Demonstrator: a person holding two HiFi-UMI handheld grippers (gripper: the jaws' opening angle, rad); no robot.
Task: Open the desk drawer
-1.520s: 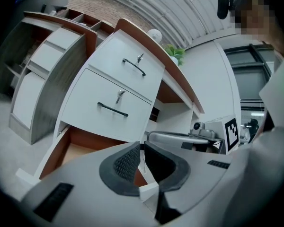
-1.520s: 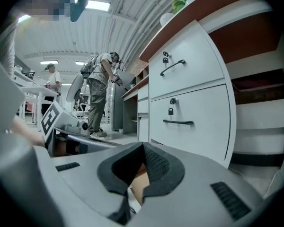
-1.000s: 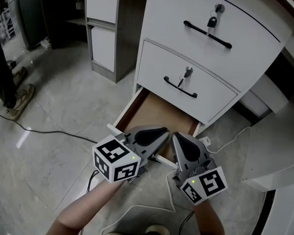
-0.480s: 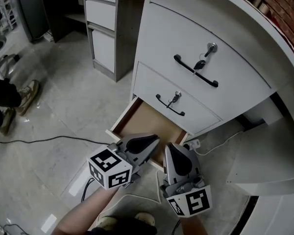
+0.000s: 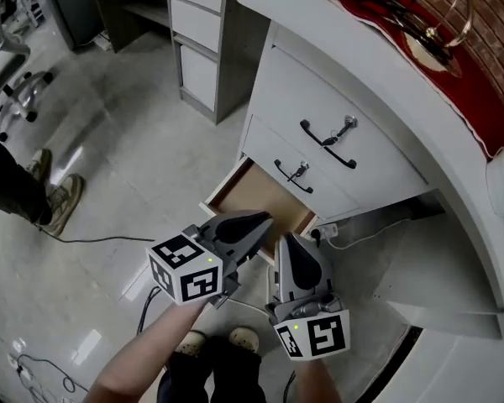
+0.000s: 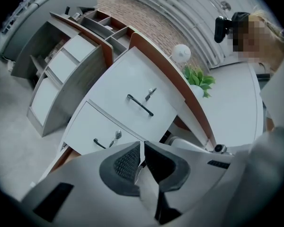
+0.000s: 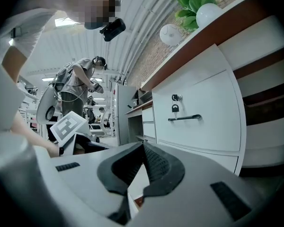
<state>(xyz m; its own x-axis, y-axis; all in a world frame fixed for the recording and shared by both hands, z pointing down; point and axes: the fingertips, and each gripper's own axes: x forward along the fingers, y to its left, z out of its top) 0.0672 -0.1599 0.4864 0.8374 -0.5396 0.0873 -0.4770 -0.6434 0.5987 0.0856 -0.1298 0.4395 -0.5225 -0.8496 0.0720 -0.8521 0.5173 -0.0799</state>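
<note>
change: left claw [image 5: 263, 219] and right claw [image 5: 289, 242] have lifted clear, both clenched on nothing | bottom drawer [image 5: 265, 198] below-ahead of claws, pulled out | task: looks done

A pale, glossy tiled floor [image 5: 109, 141] fills the head view from 7 to 11 o'clock, with glare on it near 8 o'clock. A grey cabinet [image 5: 203, 32] with white drawer fronts stands at 12 o'clock, just beside the white desk [image 5: 378, 78], whose curved top runs from 12 toward 4 o'clock. A red cloth [image 5: 428, 65] lies on that top at 1 o'clock, against a brick wall [image 5: 496, 15] at 2 o'clock. A chair base [image 5: 21, 86] shows at 10 o'clock, and a black cable [image 5: 92, 240] trails at 8 o'clock. In the right gripper view, strip lights [image 7: 68, 21] glow under a ribbed ceiling [image 7: 132, 27] at 10 o'clock.
</note>
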